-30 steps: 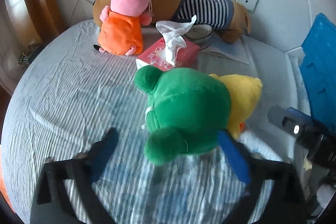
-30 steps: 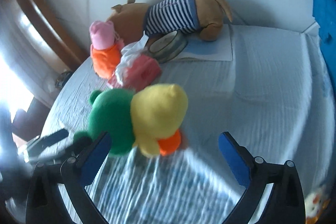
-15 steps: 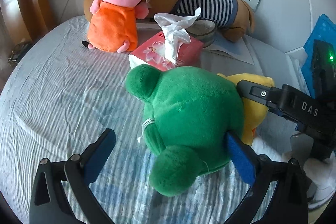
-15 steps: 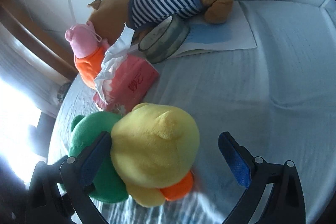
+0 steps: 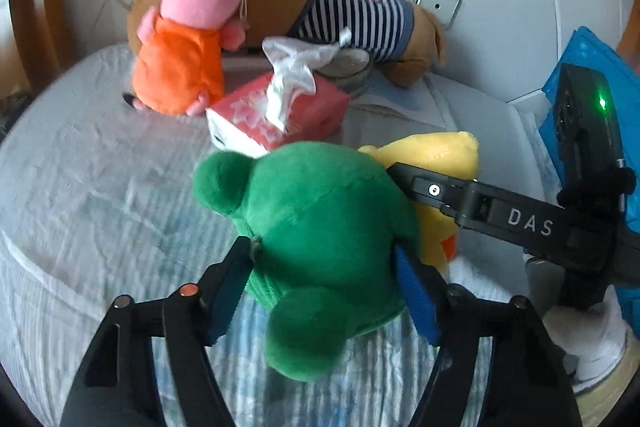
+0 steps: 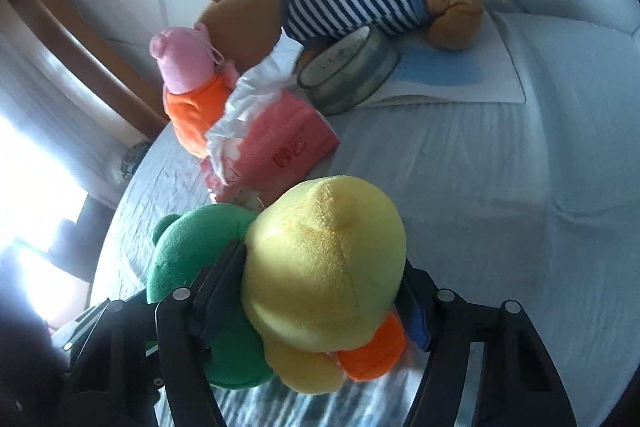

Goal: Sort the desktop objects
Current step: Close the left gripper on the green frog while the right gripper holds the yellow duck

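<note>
Plush pair mid-table: green frog touching yellow duck, both near the pink tissue box. Jaws just closed: left gripper clamps the frog, right gripper clamps the duck, both wide open a second ago. Ready to lift. Frog's long axis runs away from the camera, head far; facing not visible.

left tool: black frame, blue pads | right tool: black, "DAS" lettering

- We see the round grey tin only in part; the brown striped-shirt plush dog covers its far rim.
- The green plush frog hides most of the yellow plush duck.
- The blue plastic panel runs off the right edge.
</note>
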`<state>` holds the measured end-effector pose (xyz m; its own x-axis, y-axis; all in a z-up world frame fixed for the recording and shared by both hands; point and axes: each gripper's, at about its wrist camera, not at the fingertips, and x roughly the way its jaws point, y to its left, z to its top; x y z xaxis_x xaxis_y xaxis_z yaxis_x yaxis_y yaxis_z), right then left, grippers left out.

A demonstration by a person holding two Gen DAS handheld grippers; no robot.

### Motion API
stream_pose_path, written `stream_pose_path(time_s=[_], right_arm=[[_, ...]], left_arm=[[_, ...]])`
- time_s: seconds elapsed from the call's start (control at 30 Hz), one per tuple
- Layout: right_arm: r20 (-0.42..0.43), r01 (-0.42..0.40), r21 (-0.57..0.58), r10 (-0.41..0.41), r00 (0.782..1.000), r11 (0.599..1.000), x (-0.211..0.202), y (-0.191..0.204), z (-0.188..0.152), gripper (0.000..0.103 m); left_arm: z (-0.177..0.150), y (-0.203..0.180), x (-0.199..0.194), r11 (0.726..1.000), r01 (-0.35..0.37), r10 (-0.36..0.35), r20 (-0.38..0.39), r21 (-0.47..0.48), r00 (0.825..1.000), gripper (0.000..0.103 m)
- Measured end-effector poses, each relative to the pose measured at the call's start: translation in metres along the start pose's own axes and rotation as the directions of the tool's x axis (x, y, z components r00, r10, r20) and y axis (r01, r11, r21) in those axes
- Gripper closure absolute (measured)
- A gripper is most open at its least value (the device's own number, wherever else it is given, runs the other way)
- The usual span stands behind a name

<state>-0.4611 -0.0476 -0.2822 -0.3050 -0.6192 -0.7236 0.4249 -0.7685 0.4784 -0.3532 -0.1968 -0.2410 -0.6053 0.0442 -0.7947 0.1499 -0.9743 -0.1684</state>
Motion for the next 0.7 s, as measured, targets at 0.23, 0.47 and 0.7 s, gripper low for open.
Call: stream_pose_path(time_s=[0.23,0.47,0.7], right_arm=[[-0.029,0.043,-0.082,-0.046,0.999,0.996,-0.023,0.036,-0.013,0.038],[-0.043,0.006,0.061,-0.003,0.999,0.998,-0.027,0.002,-0.027,0.038],[-0.033,0.008,0.052,-0.006,0.999,0.999,-0.021,-0.003,-0.027,0.037]], left_arm=[[-0.006,0.01,-0.018,0.999,-0.023,0.021,-0.039,-0.041,0.999,0.045],[-0.021,0.041,-0.016,0.996,-0.031,0.026,-0.059,-0.079,0.998,0.0],[-0.02,0.027,0.021,0.993,0.083,-0.088,-0.065,-0.08,0.994,0.0]])
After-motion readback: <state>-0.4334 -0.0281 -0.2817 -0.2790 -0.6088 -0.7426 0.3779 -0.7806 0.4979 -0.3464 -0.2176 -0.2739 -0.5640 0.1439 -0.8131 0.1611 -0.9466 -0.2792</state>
